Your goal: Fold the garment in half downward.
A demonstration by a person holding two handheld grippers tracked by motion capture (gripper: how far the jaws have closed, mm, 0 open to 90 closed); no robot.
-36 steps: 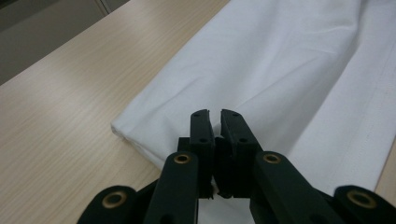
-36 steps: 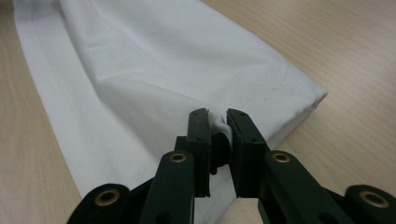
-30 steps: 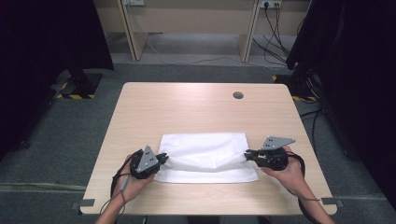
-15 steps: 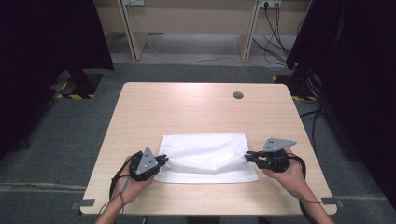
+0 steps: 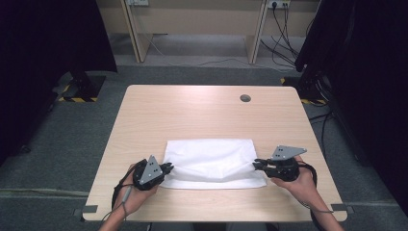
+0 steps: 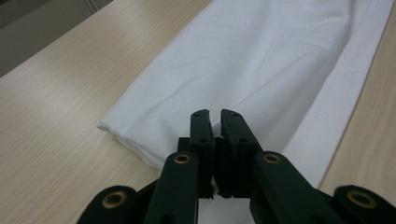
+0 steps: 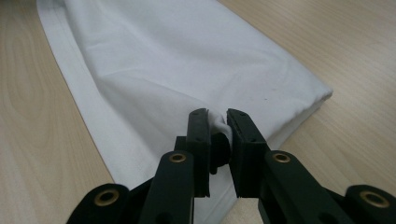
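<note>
Little has moved since a second ago: we still keep both tools at the white cloth [image 5: 211, 161], which lies folded on the near half of the surface [image 5: 192, 115]. Our left tool [image 5: 166, 168] is clamped on its left edge, our right tool [image 5: 256, 164] pinches a bunch of fabric at its right edge.

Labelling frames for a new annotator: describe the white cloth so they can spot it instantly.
On the light wooden table, look at the near half, between the two hands. The white cloth lies there folded flat, the left gripper and the right gripper each pinching an end; it is the table's sole white, soft thing.
</note>
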